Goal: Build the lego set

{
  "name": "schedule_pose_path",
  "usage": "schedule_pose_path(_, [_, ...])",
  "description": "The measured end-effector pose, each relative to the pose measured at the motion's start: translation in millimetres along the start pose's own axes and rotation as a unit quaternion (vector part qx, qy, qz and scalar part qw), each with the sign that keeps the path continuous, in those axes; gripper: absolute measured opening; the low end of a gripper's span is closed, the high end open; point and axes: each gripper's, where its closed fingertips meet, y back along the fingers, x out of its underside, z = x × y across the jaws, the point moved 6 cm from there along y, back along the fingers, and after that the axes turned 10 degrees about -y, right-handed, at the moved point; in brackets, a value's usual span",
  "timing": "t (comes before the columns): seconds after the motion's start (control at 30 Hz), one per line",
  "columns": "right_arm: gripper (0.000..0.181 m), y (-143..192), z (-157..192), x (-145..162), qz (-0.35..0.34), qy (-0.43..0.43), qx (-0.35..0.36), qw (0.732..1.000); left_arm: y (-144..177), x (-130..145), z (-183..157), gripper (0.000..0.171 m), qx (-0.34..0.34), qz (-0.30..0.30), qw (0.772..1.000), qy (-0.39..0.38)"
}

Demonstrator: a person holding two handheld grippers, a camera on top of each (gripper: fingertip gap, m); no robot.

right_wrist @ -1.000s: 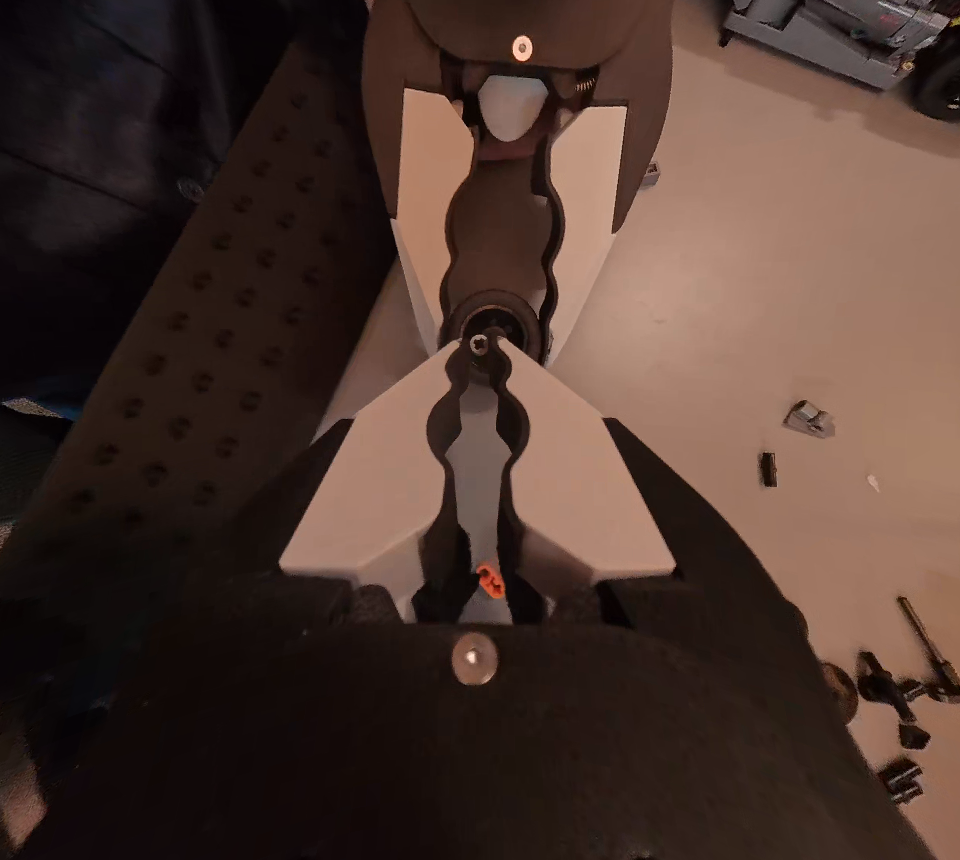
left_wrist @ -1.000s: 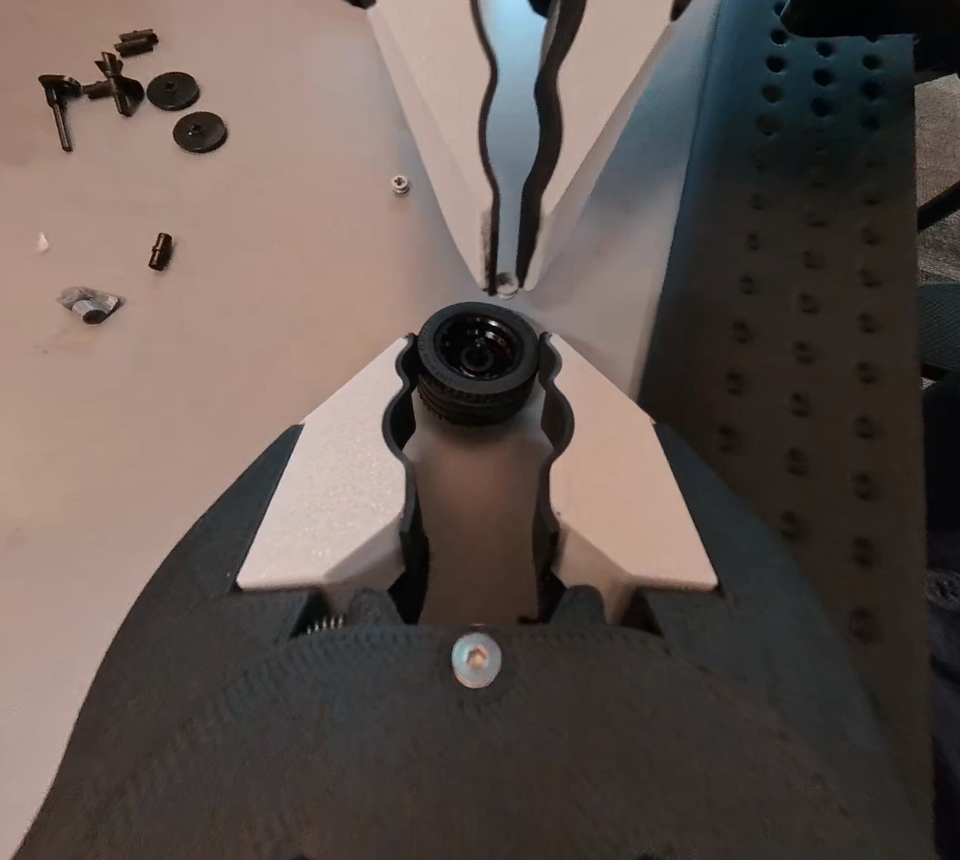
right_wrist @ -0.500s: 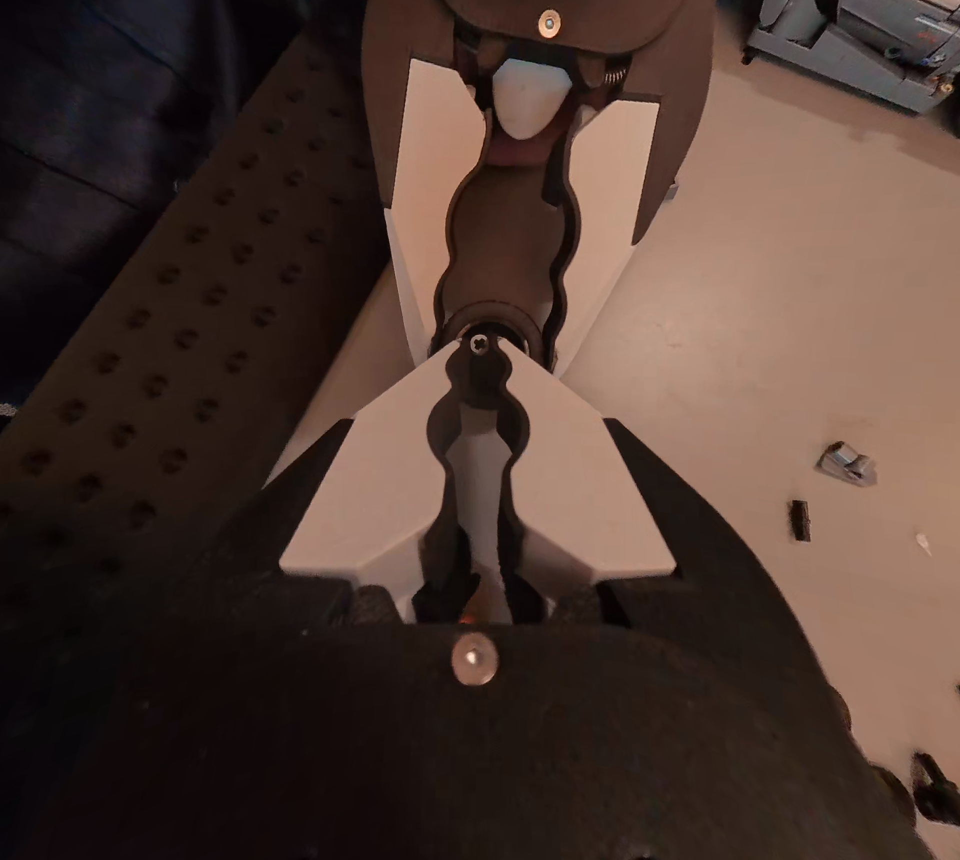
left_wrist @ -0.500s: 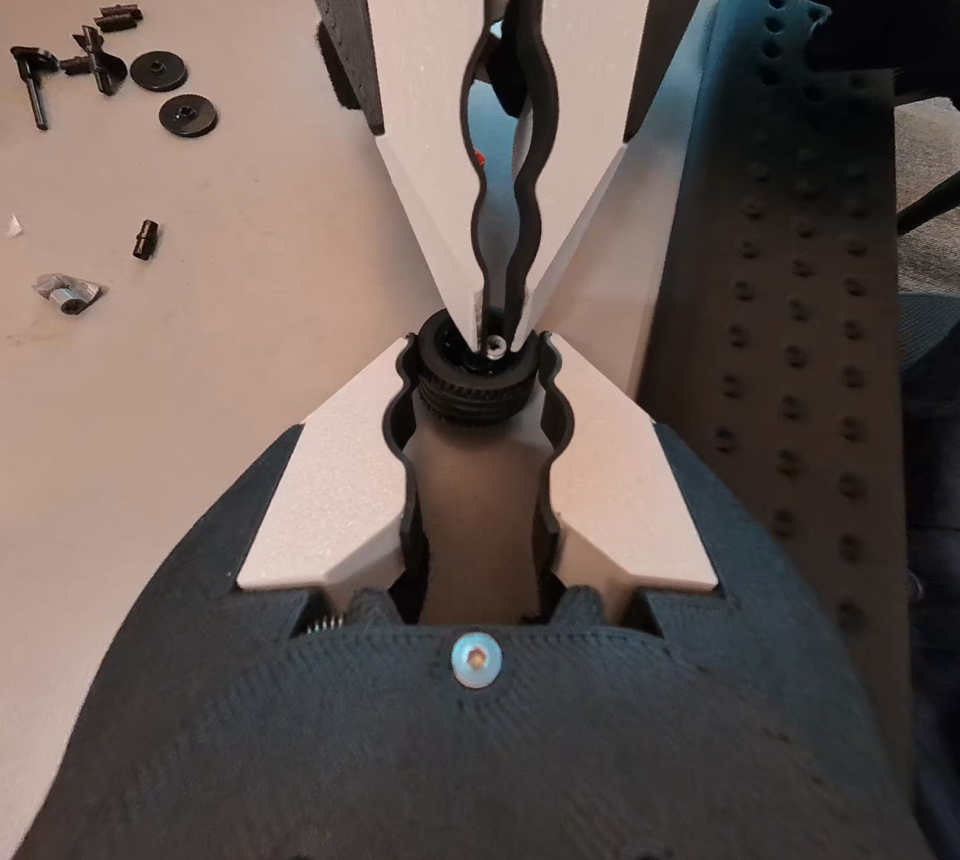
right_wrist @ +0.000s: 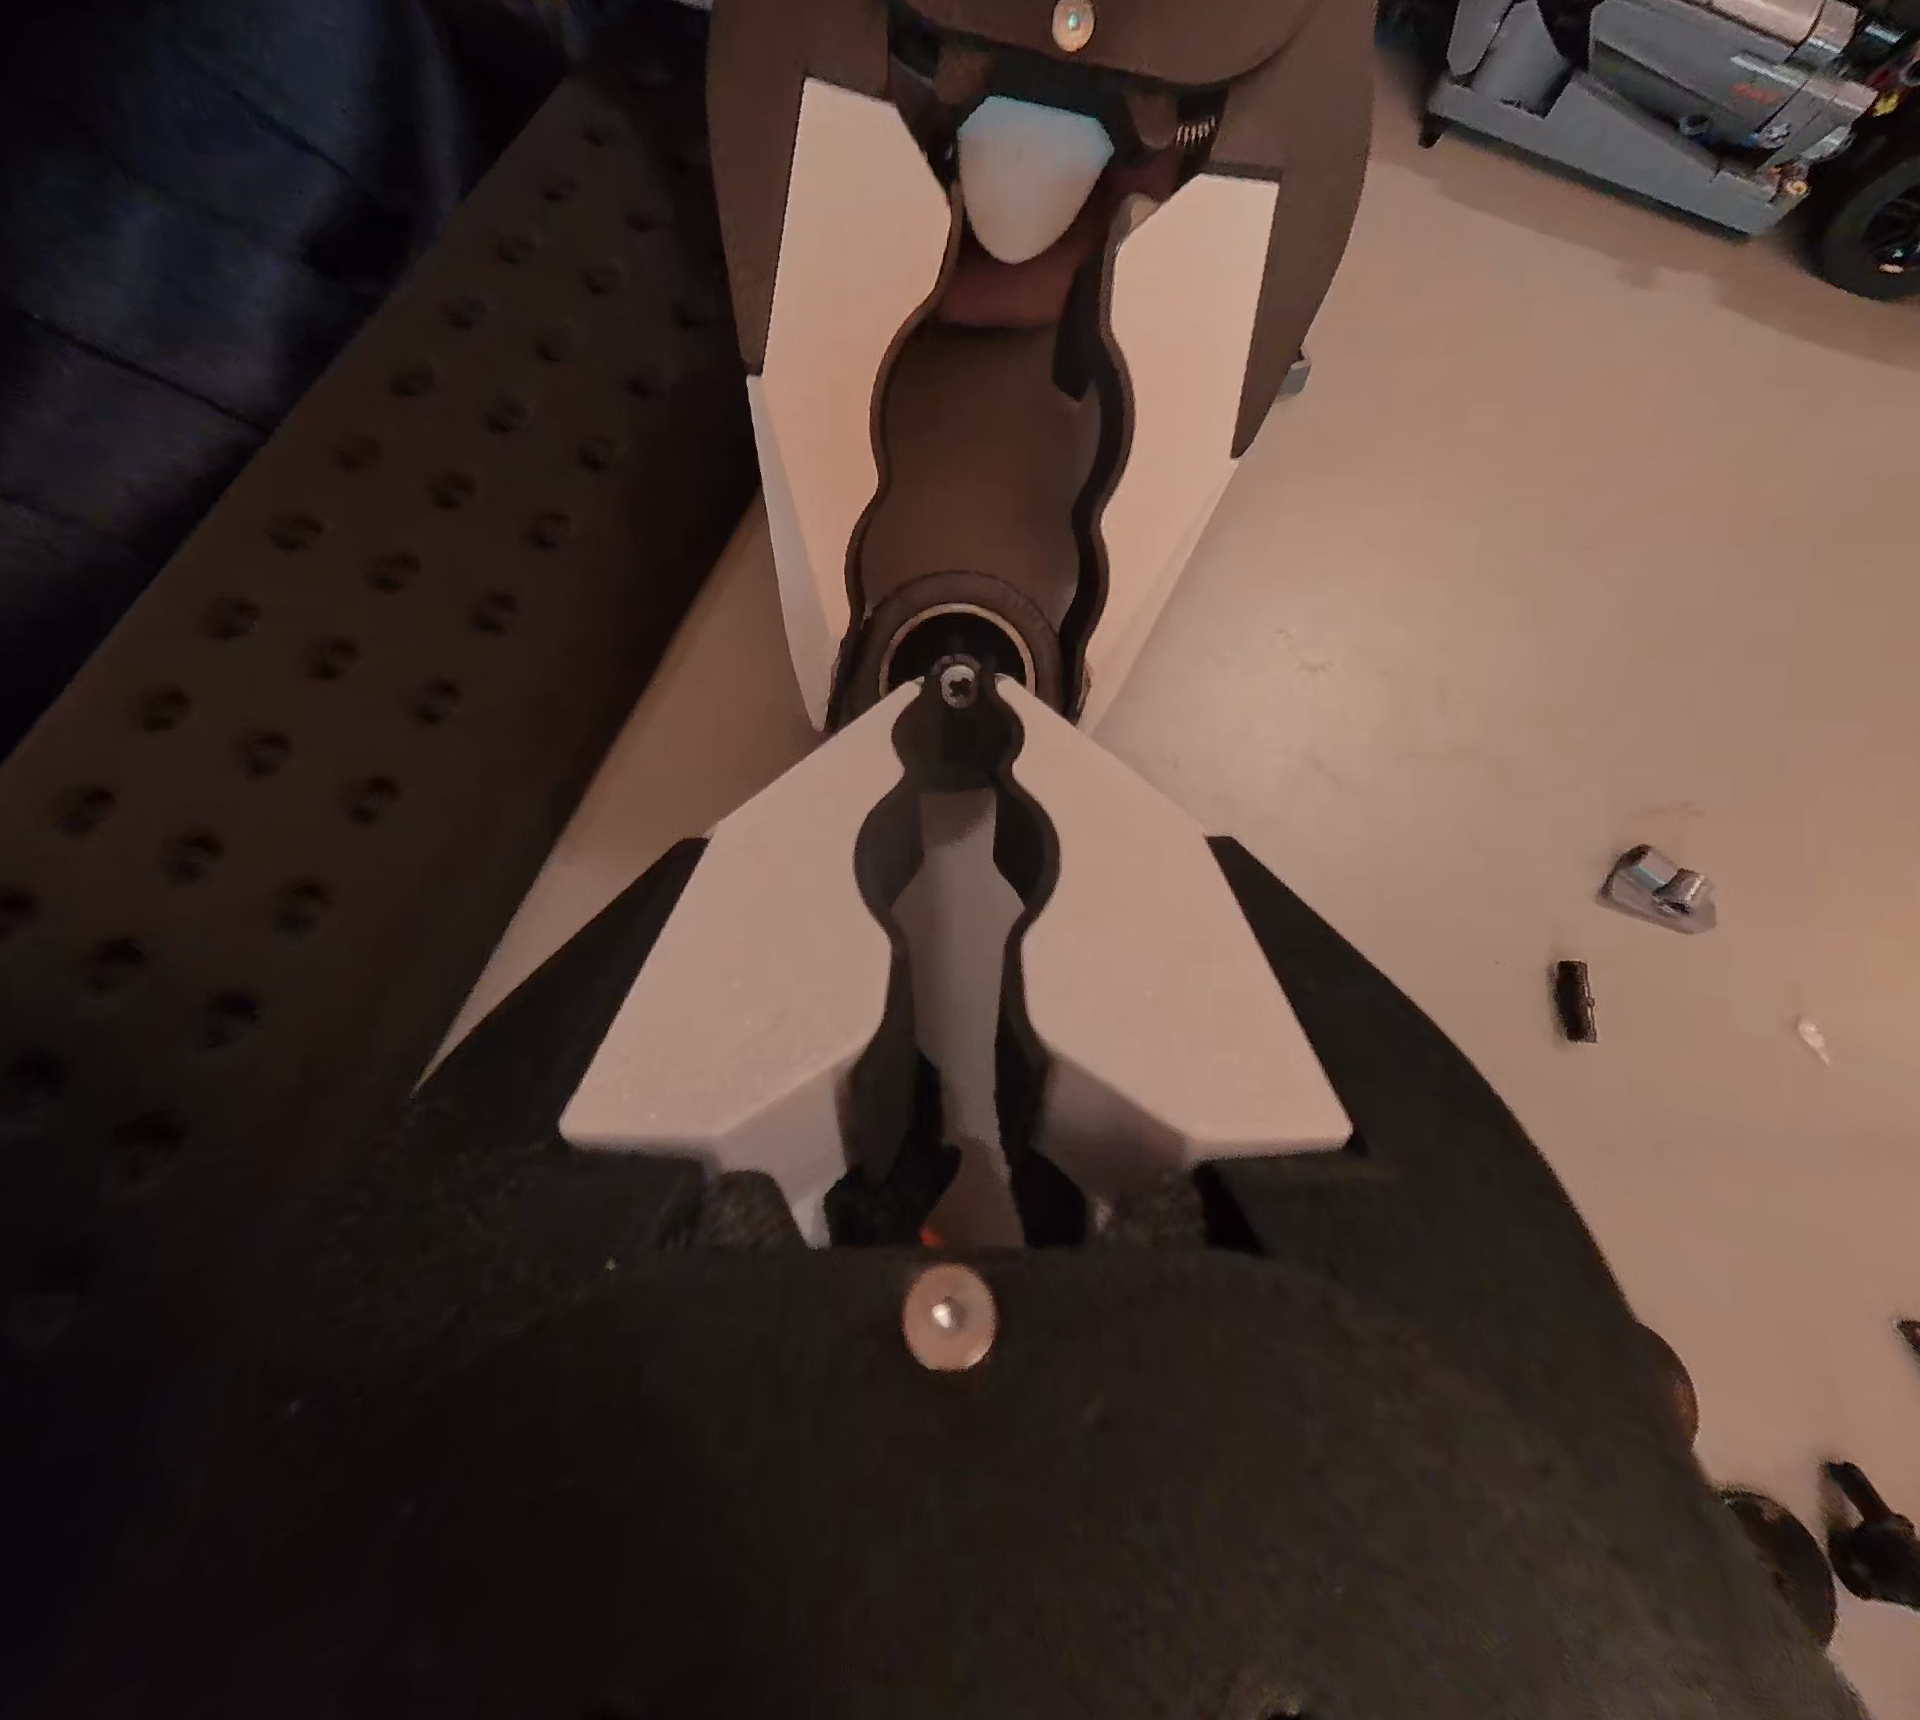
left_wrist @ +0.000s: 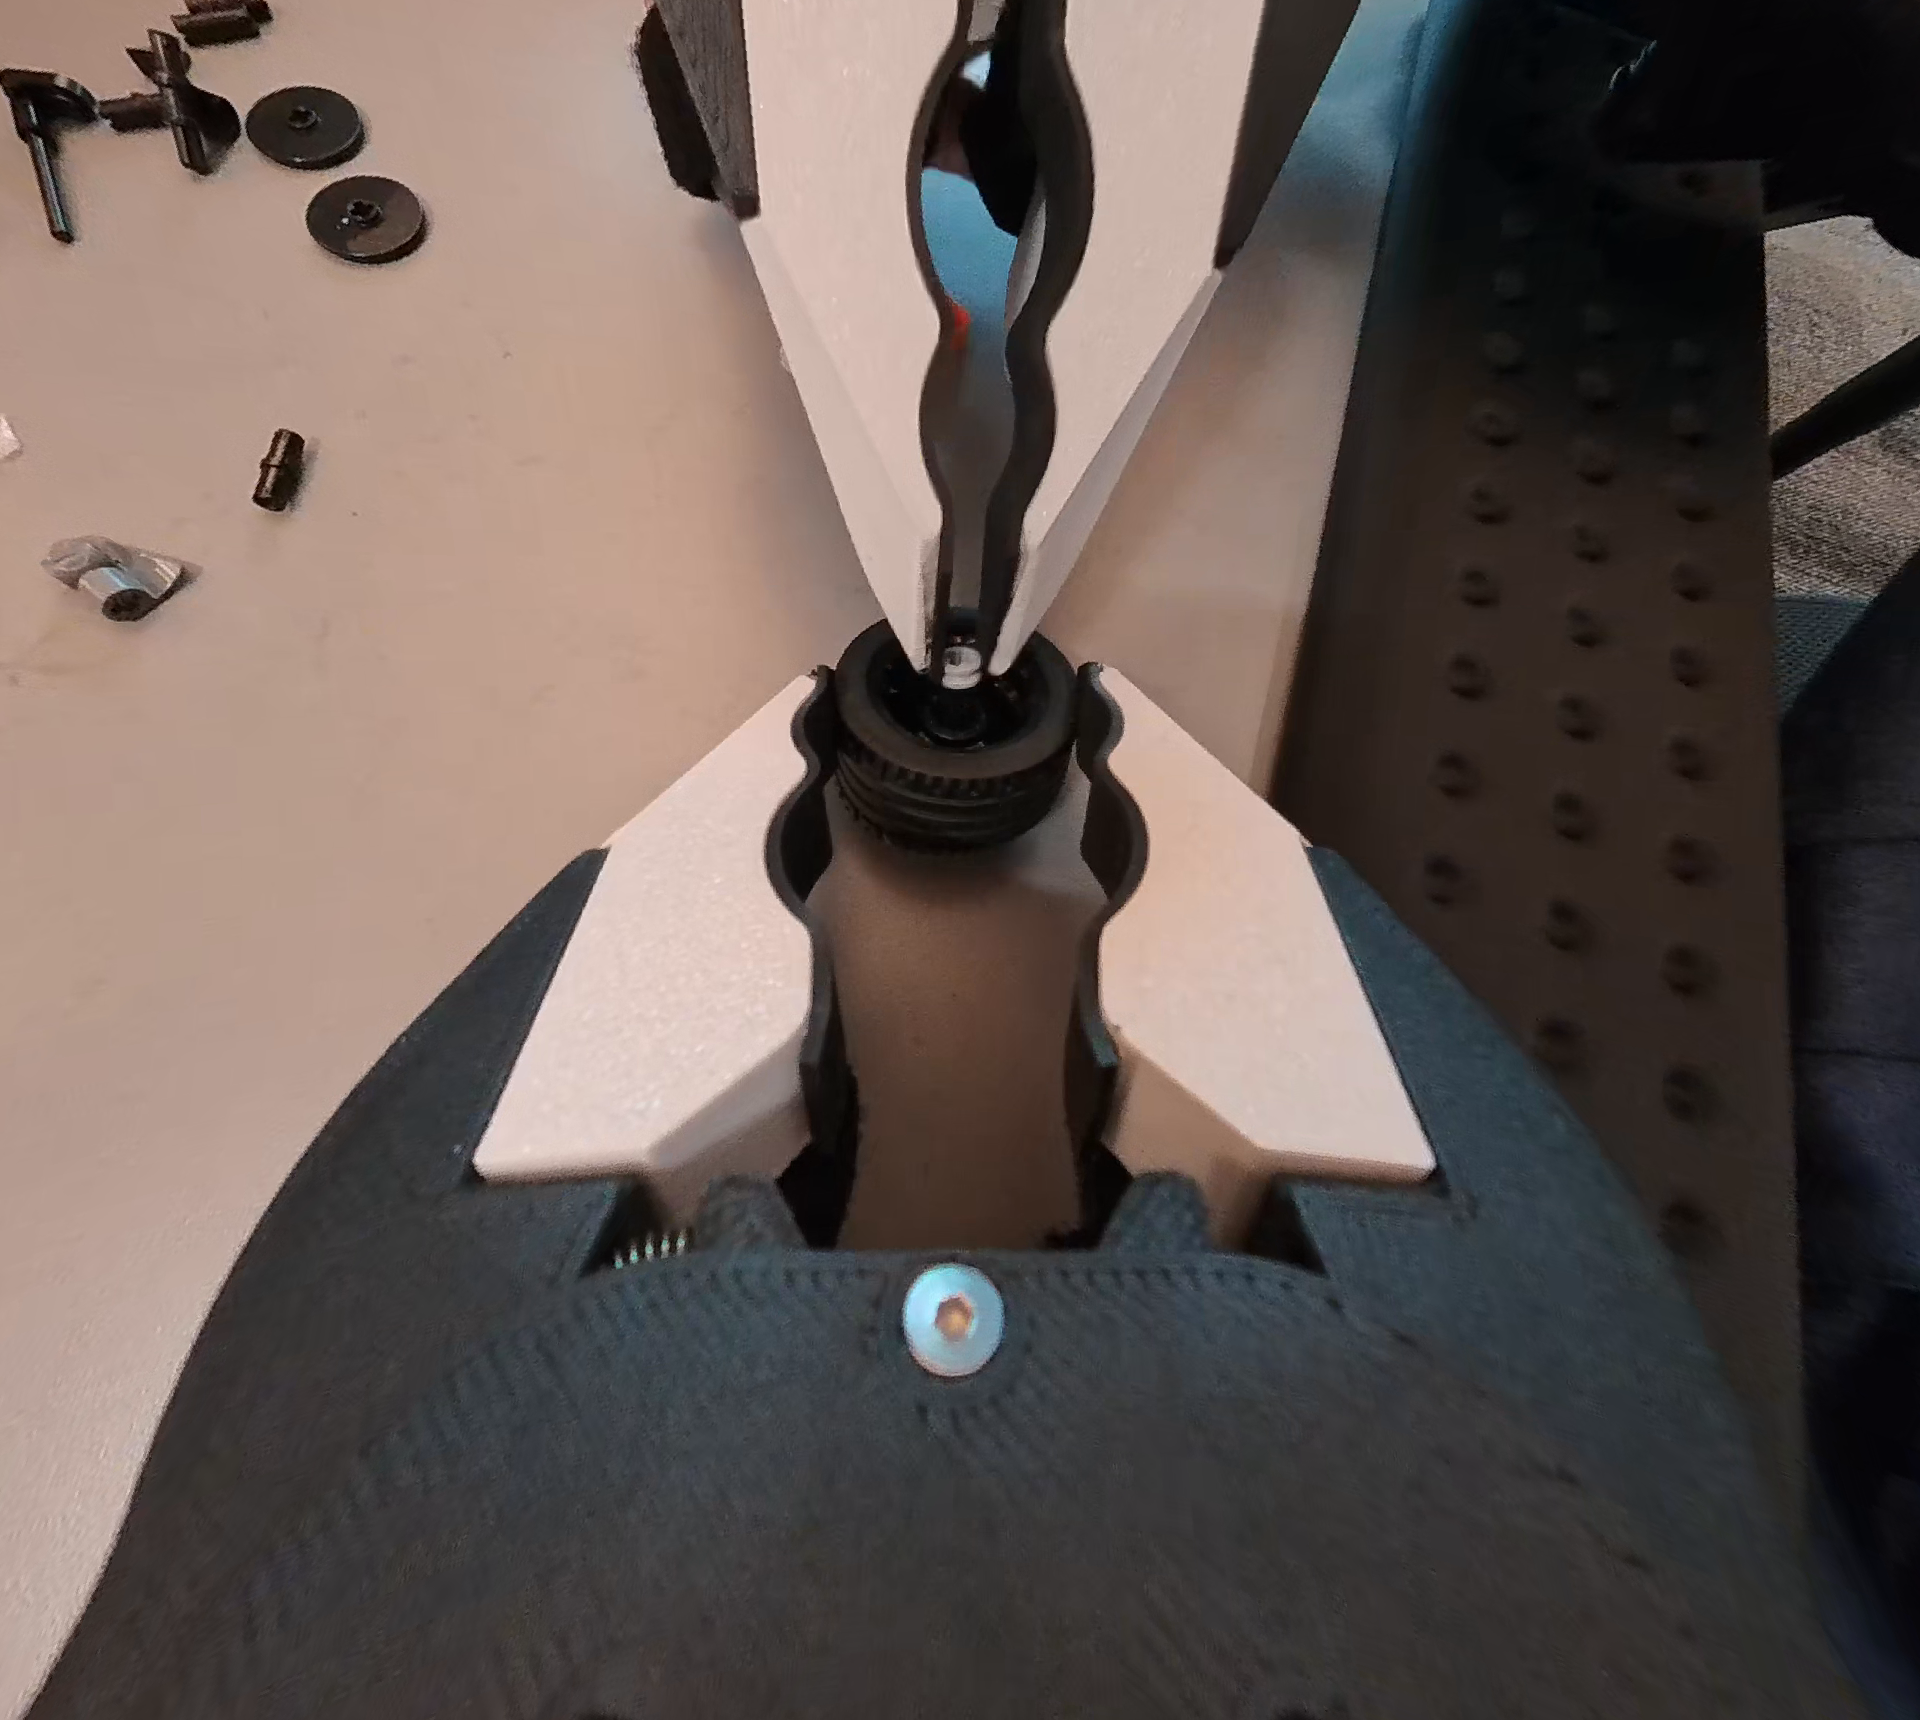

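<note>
My left gripper (left_wrist: 951, 683) is shut on a black ribbed lego wheel (left_wrist: 951, 771), held at its fingertips with the hub facing forward. My right gripper (right_wrist: 958, 696) faces it tip to tip and is shut on a small light grey pin (right_wrist: 956, 688). The pin's end (left_wrist: 961, 660) sits in the wheel's hub. In the right wrist view the wheel (right_wrist: 961, 621) shows just beyond my fingertips, between the left gripper's white fingers (right_wrist: 821, 423). Both grippers hover above the beige table (left_wrist: 416, 735).
Loose black parts lie at the far left: two discs (left_wrist: 307, 127) (left_wrist: 366, 216), a short black pin (left_wrist: 278, 470) and a grey piece (left_wrist: 114, 579). A black perforated board (left_wrist: 1558, 631) borders the table. A grey lego vehicle (right_wrist: 1662, 60) stands at the back. The tips of both grippers are at nearly the same place. My left gripper's tips are some 12 centimeters from the grey piece (left_wrist: 114, 579). Seen from the right wrist view (right_wrist: 1655, 875) as well.
The right gripper has closed in on the left one. The grey pin went from just short of the wheel into its hub. The left gripper kept its hold on the wheel.
</note>
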Motion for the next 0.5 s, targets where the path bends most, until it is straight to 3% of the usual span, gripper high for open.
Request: schedule_pose_path(0.5, [0.003, -2.0, 5.8, -7.0, 0.073, 0.061, 0.029, 0.995, -0.6, 0.3, -1.1, 0.044, -0.004, 0.004, 1.000, -0.008])
